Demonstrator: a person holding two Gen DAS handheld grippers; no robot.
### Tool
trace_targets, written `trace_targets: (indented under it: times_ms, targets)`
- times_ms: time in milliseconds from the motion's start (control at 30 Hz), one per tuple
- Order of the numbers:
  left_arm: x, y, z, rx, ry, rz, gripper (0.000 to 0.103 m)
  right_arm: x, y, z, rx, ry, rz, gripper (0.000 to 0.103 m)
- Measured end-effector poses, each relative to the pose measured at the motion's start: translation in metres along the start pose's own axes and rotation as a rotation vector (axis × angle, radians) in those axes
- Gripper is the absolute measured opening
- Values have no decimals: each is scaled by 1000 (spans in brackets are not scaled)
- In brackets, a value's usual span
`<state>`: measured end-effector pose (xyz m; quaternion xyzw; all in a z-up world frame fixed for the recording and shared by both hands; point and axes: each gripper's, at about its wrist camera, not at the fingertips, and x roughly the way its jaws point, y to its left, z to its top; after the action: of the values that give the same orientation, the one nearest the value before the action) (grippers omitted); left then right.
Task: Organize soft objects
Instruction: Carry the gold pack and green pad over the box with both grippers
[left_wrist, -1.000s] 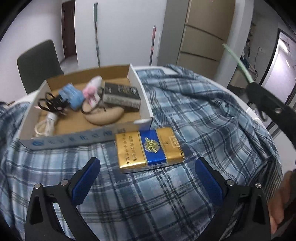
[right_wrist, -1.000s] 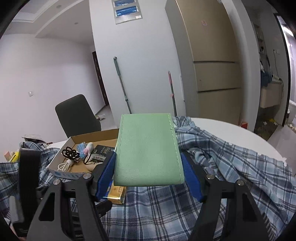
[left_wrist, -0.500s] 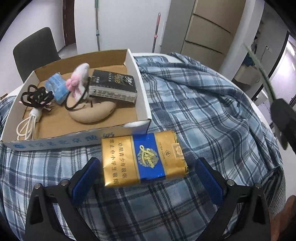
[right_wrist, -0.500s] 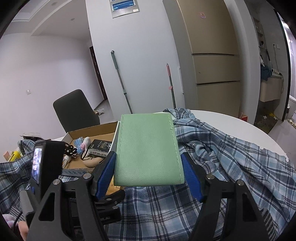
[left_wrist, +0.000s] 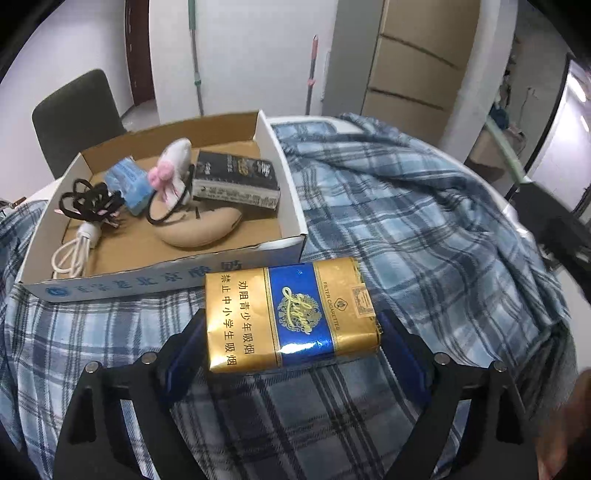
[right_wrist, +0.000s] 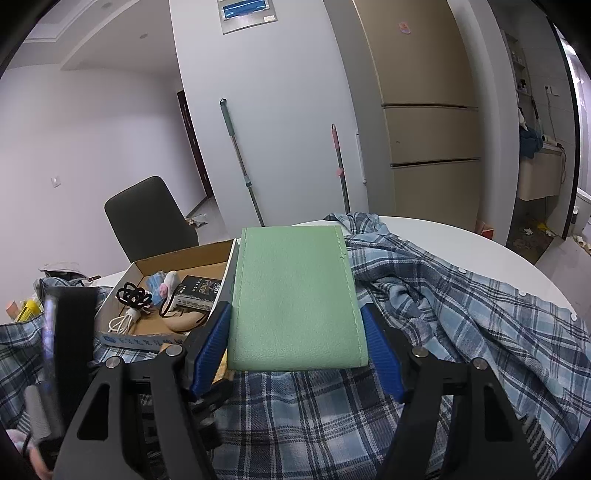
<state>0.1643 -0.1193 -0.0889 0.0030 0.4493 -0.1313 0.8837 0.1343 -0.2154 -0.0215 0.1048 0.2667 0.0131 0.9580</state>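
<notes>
L hand-held gripper (left_wrist: 291, 350): closing round gold cig pack (left_wrist: 290, 314) | R hand-held gripper (right_wrist: 295, 347): clamps green pouch (right_wrist: 295, 299)

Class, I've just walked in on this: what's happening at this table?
A person is tidying small items with two handheld grippers. The left gripper straddles a gold and blue cigarette pack lying on the plaid cloth just in front of the cardboard box, its jaws closing on it. The right gripper holds a green pouch above the cloth. The box already contains hair ties, a cable and a dark pack.
</notes>
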Motion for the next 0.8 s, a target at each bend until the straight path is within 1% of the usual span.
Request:
trace_targets:
  times_ms: [100,167,233,267,300,433,500,633,800]
  targets:
    - [-18,1,-7,29,-27,-18,90,-1,1,0,-8,-6,4,69]
    - [-35,3,-14,52,-69,-19,90,-3,2,0,-12,-17,6,69]
    - [-53,3,-20,83,-128,-9,90,-6,4,-1,-21,-32,14,69]
    - [-64,4,-23,94,-169,-6,90,-8,4,0,-27,-40,20,69]
    - [-78,5,-28,103,-225,0,90,-10,6,0,-35,-51,28,69]
    - [-123,10,-37,132,-430,30,90,-26,18,4,-87,-129,42,69]
    - [-139,16,-35,123,-495,44,90,-34,24,8,-102,-153,62,69]
    - [-162,29,-23,104,-592,92,90,-46,35,28,-132,-206,71,69]
    - [-181,46,-5,112,-712,129,90,-39,52,59,-151,-249,79,69]
